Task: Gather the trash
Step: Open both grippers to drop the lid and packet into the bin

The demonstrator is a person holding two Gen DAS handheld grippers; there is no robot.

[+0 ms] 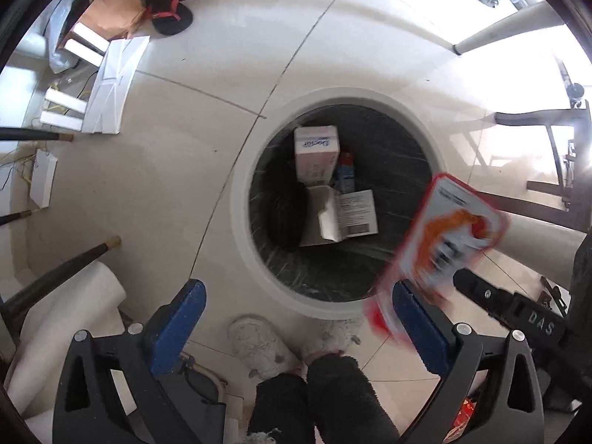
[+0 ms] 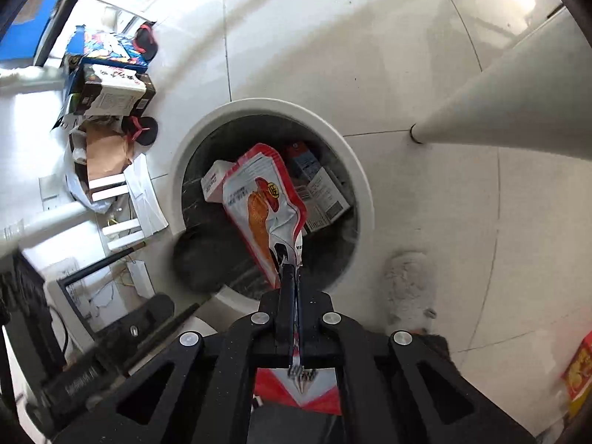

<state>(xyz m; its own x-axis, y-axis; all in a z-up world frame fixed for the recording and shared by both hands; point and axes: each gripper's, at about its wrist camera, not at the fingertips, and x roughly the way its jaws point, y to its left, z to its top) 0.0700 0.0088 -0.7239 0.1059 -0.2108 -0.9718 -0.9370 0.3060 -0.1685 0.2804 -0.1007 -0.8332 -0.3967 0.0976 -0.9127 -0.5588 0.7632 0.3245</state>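
Observation:
A round white trash bin [image 1: 255, 140] with a black liner stands on the tiled floor below me. It also shows in the right wrist view [image 2: 355, 170]. Inside lie a white carton [image 1: 316, 155], a small blue carton [image 1: 346, 175] and an opened white box [image 1: 347, 218]. My right gripper [image 2: 294, 273] is shut on a red and white snack packet [image 2: 264, 199] and holds it over the bin's near rim. The packet shows blurred in the left wrist view [image 1: 447, 236]. My left gripper [image 1: 298, 322] is open and empty above the bin's near edge.
A person's fluffy slippers [image 1: 259, 344] and dark trouser legs stand at the bin's near side. Cardboard, white boxes [image 1: 111, 85] and black sandals [image 1: 166, 11] lie at the left. A white table leg [image 2: 499, 111] slants at the right. A red packet [image 2: 577, 373] lies at the right.

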